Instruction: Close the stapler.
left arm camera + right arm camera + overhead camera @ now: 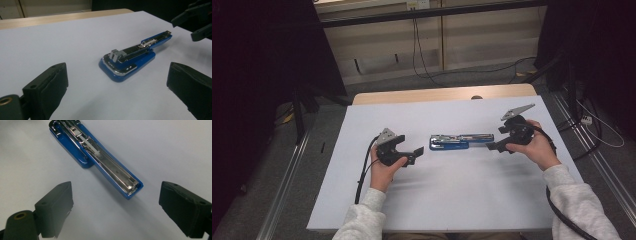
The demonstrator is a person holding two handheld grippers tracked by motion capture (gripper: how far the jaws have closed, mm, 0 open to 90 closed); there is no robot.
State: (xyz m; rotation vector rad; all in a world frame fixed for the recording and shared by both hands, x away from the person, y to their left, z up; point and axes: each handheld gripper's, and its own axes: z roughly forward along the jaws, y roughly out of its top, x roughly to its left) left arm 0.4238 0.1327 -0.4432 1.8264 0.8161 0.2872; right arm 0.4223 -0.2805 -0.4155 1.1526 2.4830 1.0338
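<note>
Stapler [460, 141], blue with its metal magazine exposed, lies flat near the centre of the desk [447, 200], long axis parallel to the front edge. Left gripper [416, 151] and right gripper [490, 146] flank its ends, apparently not touching it. Both sets of fingers [47, 87] are spread wide, holding nothing.

The high view looks down the worktop [442, 200] from above; both gripper views face the blue stapler [460, 141] closely from opposite ends.
</note>
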